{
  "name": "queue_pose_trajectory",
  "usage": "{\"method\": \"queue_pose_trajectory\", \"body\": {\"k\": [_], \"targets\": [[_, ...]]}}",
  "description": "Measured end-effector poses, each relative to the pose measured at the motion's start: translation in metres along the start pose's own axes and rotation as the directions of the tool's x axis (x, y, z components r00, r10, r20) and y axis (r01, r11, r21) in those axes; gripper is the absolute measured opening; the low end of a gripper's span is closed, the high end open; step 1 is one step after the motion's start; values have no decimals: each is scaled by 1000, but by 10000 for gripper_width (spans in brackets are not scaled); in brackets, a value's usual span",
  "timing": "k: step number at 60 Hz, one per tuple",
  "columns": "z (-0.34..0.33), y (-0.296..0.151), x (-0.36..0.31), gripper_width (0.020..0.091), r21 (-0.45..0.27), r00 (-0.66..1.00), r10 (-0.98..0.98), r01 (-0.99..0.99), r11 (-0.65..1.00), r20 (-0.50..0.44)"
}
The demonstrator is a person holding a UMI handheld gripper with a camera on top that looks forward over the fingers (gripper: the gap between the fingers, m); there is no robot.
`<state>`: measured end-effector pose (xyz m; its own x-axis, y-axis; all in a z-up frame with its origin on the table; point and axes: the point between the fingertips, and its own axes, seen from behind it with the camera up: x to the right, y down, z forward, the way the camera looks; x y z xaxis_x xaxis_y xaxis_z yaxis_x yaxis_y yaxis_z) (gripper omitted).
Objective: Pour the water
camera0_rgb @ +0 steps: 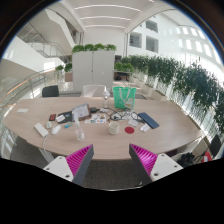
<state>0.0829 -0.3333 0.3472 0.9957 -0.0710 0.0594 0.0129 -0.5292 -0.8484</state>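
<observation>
Gripper [110, 160] open above a cluttered oval table [150, 132], green bag [124, 97] beyond, white cabinet [93, 68] behind

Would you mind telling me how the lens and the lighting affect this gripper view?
Gripper view: strong fisheye bending, so the table edge curves; bright, even daylight from the windows and ceiling strips, no hard shadows; small items around the green bag are too tiny to identify; the open gripper and its pink-padded fingers look sharp.

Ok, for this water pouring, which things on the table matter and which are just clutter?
Probably for the job:
- gripper, open and holding nothing, short of the table
- green see-through container
- small cup, too small to be sure

Lying about:
- blue notebook
- loose papers
- white cabinet beyond the table
</observation>
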Motion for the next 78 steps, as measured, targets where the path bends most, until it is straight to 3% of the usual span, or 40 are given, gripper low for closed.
{"method": "queue_pose_trajectory", "body": {"k": [24,32,40,50,59,78], "targets": [[25,-25,-14,829,17,997,-7,8,1000,-73],[60,-18,-20,829,4,1000,-5,5,1000,-19],[119,18,-50,831,-13,992,5,-3,1000,124],[214,64,-109,829,72,961,-12,-8,997,276],[297,84,-182,832,153,937,-22,-33,988,348],[403,62,-253,828,259,944,-128,47,965,305]]}}
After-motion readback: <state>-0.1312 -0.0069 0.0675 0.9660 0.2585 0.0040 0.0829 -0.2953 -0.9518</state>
